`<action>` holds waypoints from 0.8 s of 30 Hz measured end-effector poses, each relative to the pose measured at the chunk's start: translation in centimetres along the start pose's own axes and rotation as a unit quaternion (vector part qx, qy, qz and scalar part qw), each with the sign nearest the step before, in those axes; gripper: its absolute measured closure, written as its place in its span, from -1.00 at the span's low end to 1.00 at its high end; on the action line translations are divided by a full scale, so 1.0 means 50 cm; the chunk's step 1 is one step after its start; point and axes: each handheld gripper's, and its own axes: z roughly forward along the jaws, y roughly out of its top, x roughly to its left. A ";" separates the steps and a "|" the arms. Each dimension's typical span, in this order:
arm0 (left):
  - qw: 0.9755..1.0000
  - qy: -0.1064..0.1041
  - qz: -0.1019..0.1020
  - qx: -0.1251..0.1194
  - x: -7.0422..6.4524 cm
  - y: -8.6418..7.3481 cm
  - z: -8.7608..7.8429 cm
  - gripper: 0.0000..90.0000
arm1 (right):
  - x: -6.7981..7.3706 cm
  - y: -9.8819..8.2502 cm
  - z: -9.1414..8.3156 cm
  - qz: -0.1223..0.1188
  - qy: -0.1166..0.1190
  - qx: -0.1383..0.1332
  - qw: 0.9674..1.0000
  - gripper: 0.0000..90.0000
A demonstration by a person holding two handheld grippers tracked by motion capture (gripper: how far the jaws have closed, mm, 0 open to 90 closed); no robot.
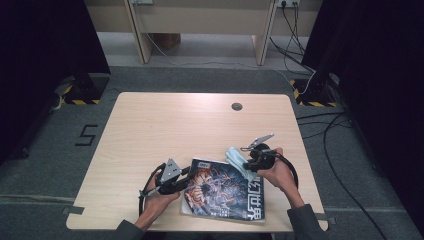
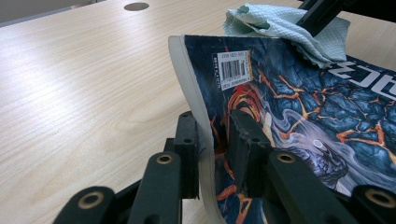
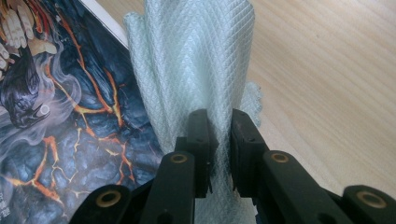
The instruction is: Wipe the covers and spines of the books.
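Tools (image 2: 212, 154) (image 3: 219, 154) pinch magazine (image 2: 303, 107), cloth (image 3: 196, 60).

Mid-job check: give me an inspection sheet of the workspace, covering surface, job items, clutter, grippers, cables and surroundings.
Surface: light wooden table, round cable hole near far edge.
Job's things: magazine at near edge, one edge lifted; pale green cloth at its far corner, partly on the cover.
Clutter: nothing seen.
Grippers: left gripper shut on the magazine's edge; right gripper shut on the cloth.
Cables: black cable loops trail from both grippers; more cables on the floor at right.
Surroundings: grey carpet, black curtains, wooden bench legs beyond.
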 end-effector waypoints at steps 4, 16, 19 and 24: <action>1.000 0.000 -0.002 0.000 0.001 -0.001 0.003 0.63 | 0.028 0.026 0.004 -0.029 -0.011 0.001 1.000 0.79; 1.000 0.003 0.001 0.006 0.000 -0.002 0.003 0.62 | 0.162 0.149 0.023 -0.103 0.020 -0.041 0.994 0.78; 1.000 0.002 0.001 0.007 0.001 -0.003 0.003 0.62 | 0.185 0.165 0.026 -0.119 0.027 -0.047 0.991 0.78; 1.000 0.001 0.001 0.006 0.001 -0.003 0.004 0.62 | 0.198 0.173 0.026 -0.116 0.034 -0.043 0.992 0.78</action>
